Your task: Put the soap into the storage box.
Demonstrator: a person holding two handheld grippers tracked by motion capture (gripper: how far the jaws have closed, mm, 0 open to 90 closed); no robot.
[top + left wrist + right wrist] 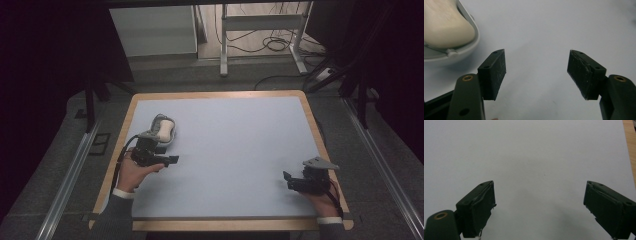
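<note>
Two grippers were out over the pale blue mat [230, 150] that covered the wooden-edged table [310, 112], one in each of the person's hands. The left gripper [172, 160] sat at the near left of the mat, its jaws standing wide apart with nothing between them, and in the left gripper view [536, 72] only bare mat lay in the gap. Just beyond it, toward the far left, rested a grey dish [170, 134] holding a cream-coloured rounded block [164, 129]; what that block was I could not make out, soap perhaps. In the left gripper view the dish [471, 45] and the block [446, 27] ran off the top-left corner, so only part of each showed, close beside the nearer jaw but not touching it. The right gripper [287, 179] was held at the near right, well apart from the dish, with the grey three-cornered plate [320, 163] on top of it. Its jaws too were spread wide and empty in the right gripper view [539, 205], with a strip of the table's wooden edge [629, 145] at the right. Both sleeves were cut off by the bottom of the high view, and the room beyond the table was dim, with a tangle of cables [270, 42] on the floor.
</note>
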